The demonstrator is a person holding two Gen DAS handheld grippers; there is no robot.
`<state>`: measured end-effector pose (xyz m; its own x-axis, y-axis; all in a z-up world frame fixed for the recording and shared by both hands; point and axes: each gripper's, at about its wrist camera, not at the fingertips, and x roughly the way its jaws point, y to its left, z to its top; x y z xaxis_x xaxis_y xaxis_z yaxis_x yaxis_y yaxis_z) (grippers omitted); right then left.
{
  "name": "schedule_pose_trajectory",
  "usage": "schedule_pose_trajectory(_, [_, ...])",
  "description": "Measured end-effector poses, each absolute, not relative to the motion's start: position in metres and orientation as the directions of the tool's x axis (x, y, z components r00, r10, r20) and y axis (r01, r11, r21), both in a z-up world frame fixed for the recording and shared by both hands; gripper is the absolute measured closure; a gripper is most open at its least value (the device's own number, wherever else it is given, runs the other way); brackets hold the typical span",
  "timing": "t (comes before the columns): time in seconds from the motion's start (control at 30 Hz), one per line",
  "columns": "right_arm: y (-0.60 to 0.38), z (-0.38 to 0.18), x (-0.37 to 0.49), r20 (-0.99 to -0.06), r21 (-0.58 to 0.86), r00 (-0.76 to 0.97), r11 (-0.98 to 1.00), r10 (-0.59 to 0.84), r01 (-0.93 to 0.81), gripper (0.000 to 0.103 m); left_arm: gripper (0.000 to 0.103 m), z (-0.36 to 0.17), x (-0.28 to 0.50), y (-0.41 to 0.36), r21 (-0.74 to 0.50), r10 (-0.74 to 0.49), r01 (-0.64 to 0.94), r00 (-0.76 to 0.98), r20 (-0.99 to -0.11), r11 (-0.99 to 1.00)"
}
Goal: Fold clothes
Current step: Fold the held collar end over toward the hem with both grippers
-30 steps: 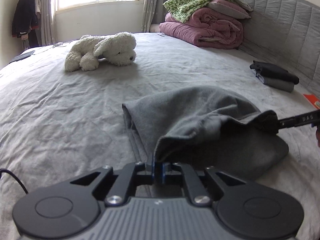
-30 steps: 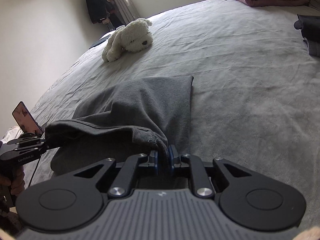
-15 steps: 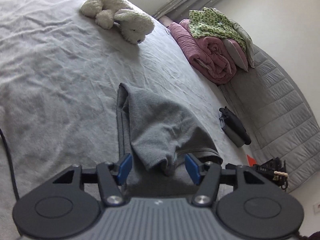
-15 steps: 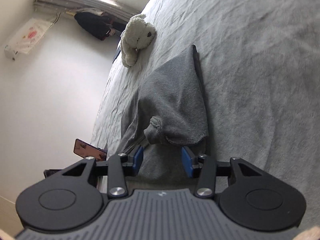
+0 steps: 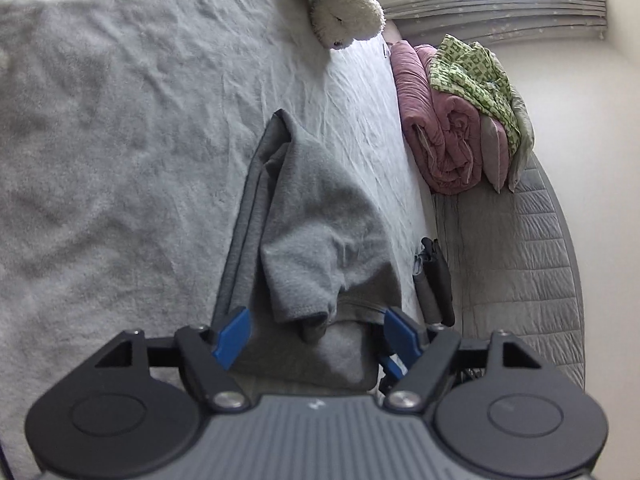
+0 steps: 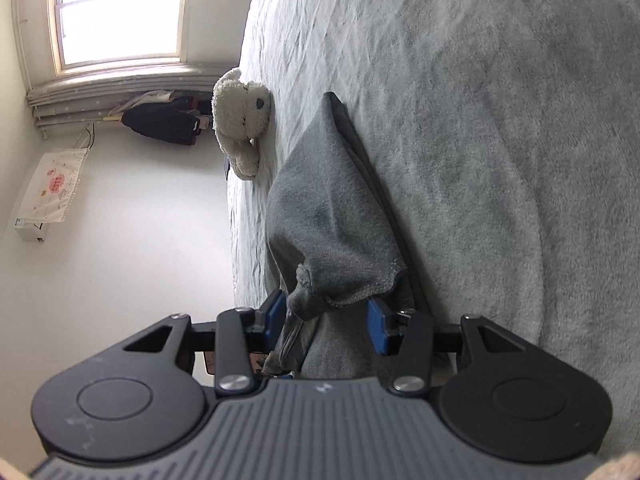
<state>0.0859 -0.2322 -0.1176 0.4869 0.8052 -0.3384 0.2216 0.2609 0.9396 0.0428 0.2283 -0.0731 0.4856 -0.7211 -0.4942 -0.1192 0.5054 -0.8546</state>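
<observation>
A grey garment [image 5: 316, 240] lies folded over itself on the grey bed, its loose top layer bunched toward me. My left gripper [image 5: 316, 336] is open, its blue pads [image 5: 232, 336] spread to either side of the garment's near corner without touching it. In the right wrist view the same garment [image 6: 332, 232] drapes with a curled hem between the spread blue pads [image 6: 378, 332] of my right gripper [image 6: 328, 320], which is open too. Both views are rolled sideways.
A white plush toy [image 5: 340, 4] lies further up the bed [image 5: 100, 140]. Rolled pink bedding with a green patterned cloth [image 5: 452, 120] is stacked by the quilted headboard [image 5: 520, 260]. Folded dark clothes [image 5: 434, 280] sit beside the garment. A window [image 6: 116, 12] and hanging dark clothing [image 6: 164, 122] are at the wall.
Both grippers were shut on the garment's corners a second ago; they opened and let the cloth drop onto the lower layer. Both cameras have since rolled sideways and drawn back slightly.
</observation>
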Motion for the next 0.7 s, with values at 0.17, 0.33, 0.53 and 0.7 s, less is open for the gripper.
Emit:
schedule_pose_trajectory(0.17, [-0.231,-0.12,0.084,-0.324,0.938,0.536,0.193,0.78,0.287,0.055,0.028,-0.072,0.046,0.209,-0.822,-0.686,-0.132,0.487,-0.541,0.554])
schedule_pose_trajectory(0.33, [-0.231,-0.115,0.084,-0.316,0.941,0.573,0.174,0.756,0.29,0.056,0.043,-0.068,0.045,0.2,-0.784,-0.62,-0.144,0.533,-0.576,0.604])
schedule_pose_trajectory(0.53, [-0.224,-0.103,0.084,-0.362,0.932,0.61,0.291,0.705,0.217,0.09,0.094,-0.062,0.044,0.191,-0.746,-0.562,-0.13,0.577,-0.593,0.654])
schedule_pose_trajectory(0.7, [-0.205,-0.057,0.072,-0.367,0.875,0.631,0.484,0.684,-0.017,0.092,0.1,-0.043,0.038,0.209,-0.799,-0.612,-0.061,0.609,-0.505,0.599])
